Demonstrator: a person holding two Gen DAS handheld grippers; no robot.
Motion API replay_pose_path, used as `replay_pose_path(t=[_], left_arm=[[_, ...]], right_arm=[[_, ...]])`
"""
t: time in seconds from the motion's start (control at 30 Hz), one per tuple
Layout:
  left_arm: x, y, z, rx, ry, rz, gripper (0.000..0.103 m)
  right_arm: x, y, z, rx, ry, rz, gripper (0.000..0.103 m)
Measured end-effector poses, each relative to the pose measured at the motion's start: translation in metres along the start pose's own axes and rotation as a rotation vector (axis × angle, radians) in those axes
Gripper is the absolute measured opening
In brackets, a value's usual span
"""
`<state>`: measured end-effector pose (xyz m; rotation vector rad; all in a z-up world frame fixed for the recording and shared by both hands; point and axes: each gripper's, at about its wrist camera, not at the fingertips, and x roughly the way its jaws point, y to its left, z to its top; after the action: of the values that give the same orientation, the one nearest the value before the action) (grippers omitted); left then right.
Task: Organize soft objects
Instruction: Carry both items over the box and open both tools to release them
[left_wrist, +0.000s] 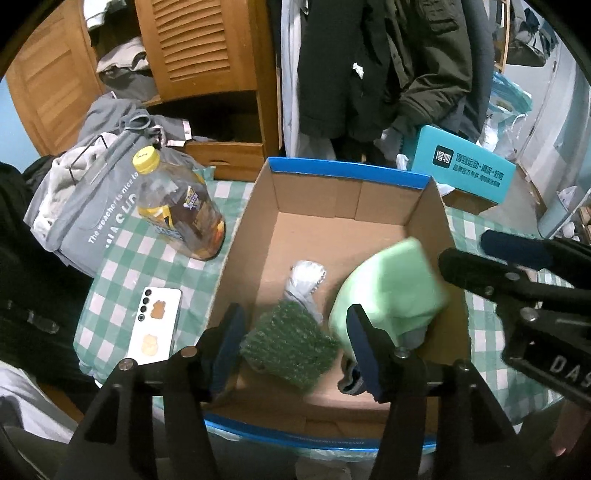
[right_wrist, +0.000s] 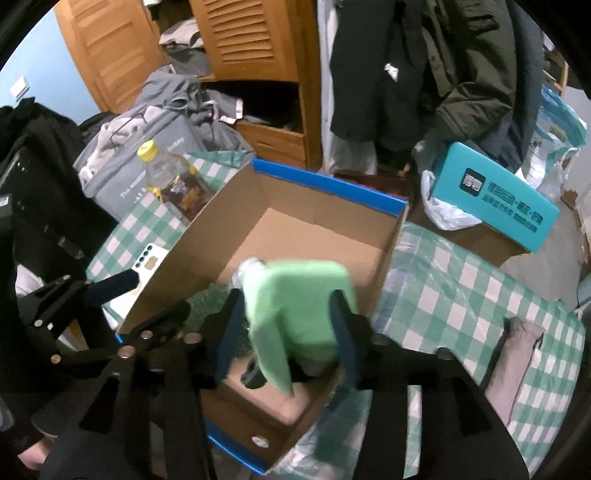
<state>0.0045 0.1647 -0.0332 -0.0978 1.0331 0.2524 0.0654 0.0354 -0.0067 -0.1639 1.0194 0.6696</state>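
Observation:
An open cardboard box (left_wrist: 332, 236) with blue edges stands on the checked tablecloth. Inside lie a dark green fuzzy piece (left_wrist: 290, 343), a grey-white cloth (left_wrist: 306, 280) and a light green soft item (left_wrist: 391, 291), blurred and leaning on the box's right wall. My left gripper (left_wrist: 295, 347) is open over the box's near end, jaws either side of the dark green piece. My right gripper (right_wrist: 284, 332) is open, with the light green item (right_wrist: 303, 299) loose between its fingers, above the box (right_wrist: 295, 206). The right gripper also shows in the left wrist view (left_wrist: 476, 258).
A tea bottle with a yellow cap (left_wrist: 177, 206), a white phone (left_wrist: 155, 321) and a grey bag of clothes (left_wrist: 88, 192) lie left of the box. A teal box (right_wrist: 495, 199) sits behind on the right. A pinkish-grey soft item (right_wrist: 517, 354) lies on the cloth at right.

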Motion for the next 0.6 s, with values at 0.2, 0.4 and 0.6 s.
replay_pose_path(t=[0.2, 0.4, 0.6], left_arm=[[-0.001, -0.004, 0.002, 0.007, -0.001, 0.003, 0.064], [-0.002, -0.013, 0.002, 0.021, -0.006, -0.004, 0.068], [-0.004, -0.027, 0.003, 0.047, -0.007, -0.01, 0.071]], right_arm=[[-0.007, -0.014, -0.002, 0.033, -0.013, -0.025, 0.061], [-0.014, -0.025, -0.005, 0.051, -0.016, -0.045, 0.064], [-0.02, -0.038, -0.011, 0.067, -0.019, -0.07, 0.066]])
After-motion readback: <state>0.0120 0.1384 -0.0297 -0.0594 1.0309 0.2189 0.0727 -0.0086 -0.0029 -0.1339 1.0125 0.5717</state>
